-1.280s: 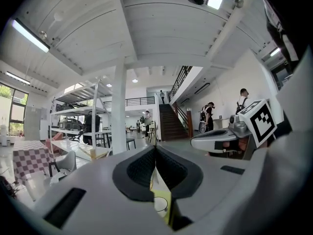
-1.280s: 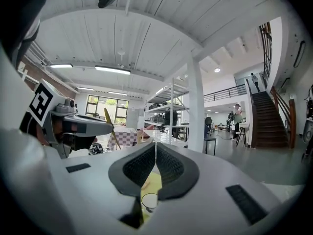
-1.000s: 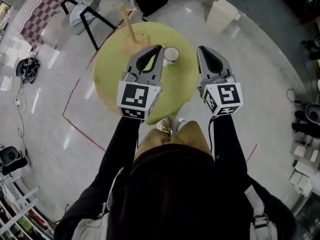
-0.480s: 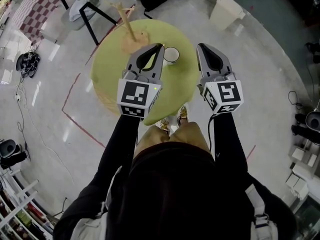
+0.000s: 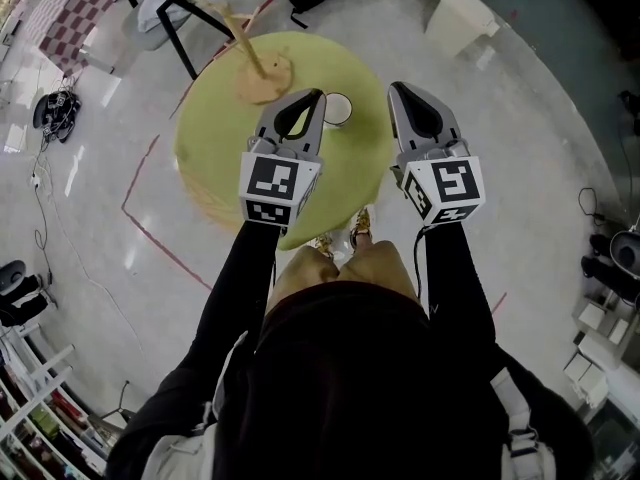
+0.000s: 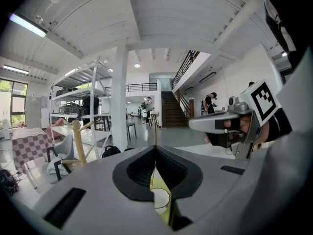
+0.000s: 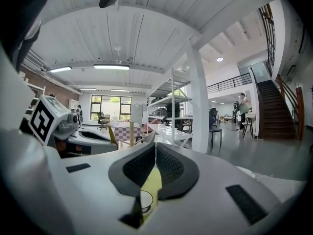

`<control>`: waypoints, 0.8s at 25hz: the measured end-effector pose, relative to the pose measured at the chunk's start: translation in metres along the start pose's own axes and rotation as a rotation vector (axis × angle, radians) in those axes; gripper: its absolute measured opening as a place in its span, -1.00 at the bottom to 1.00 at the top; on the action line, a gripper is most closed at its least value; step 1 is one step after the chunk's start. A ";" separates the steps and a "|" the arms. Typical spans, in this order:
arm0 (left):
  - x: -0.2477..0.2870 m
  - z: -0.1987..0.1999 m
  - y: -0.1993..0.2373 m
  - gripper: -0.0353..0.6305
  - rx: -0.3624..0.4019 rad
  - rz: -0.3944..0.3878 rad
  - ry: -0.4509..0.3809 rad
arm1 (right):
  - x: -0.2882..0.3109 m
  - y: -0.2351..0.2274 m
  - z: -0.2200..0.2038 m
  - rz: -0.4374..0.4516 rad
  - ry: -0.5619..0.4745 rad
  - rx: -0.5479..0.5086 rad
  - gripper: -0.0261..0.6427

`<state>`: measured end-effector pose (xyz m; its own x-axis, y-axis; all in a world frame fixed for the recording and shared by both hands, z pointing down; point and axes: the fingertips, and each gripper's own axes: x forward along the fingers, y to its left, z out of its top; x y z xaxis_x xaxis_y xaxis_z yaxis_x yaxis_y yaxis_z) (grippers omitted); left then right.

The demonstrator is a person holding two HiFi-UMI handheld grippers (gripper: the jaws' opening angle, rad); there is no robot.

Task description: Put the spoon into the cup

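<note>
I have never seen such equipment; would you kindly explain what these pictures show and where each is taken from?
There is no robot: a person carries two hand-held two-jaw grippers. One picture comes from a camera on the person's head, looking down at the left gripper and right gripper, each bearing a cube with square markers. The other two come from cameras riding on the grippers, looking along their jaws. Both pairs of jaws are closed on nothing. Below stands a round yellow-green table with a white cup and a wooden stand. I see no spoon anywhere.
</note>
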<state>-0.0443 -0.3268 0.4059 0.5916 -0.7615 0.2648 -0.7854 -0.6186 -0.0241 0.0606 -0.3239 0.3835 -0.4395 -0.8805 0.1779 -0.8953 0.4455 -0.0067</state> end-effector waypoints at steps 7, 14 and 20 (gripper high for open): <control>0.028 -0.042 0.004 -0.84 -0.035 0.025 0.083 | 0.008 -0.017 -0.011 0.025 0.015 0.014 -0.84; 0.048 -0.076 -0.005 -0.84 -0.013 0.019 0.167 | 0.013 -0.027 -0.018 0.051 0.030 0.025 -0.84; 0.058 -0.109 -0.007 -0.84 -0.060 0.017 0.239 | 0.019 -0.032 -0.022 0.068 0.038 0.028 -0.84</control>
<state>-0.0239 -0.3453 0.5270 0.5239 -0.7000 0.4852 -0.8085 -0.5879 0.0248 0.0828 -0.3517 0.4084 -0.4964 -0.8414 0.2135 -0.8655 0.4986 -0.0473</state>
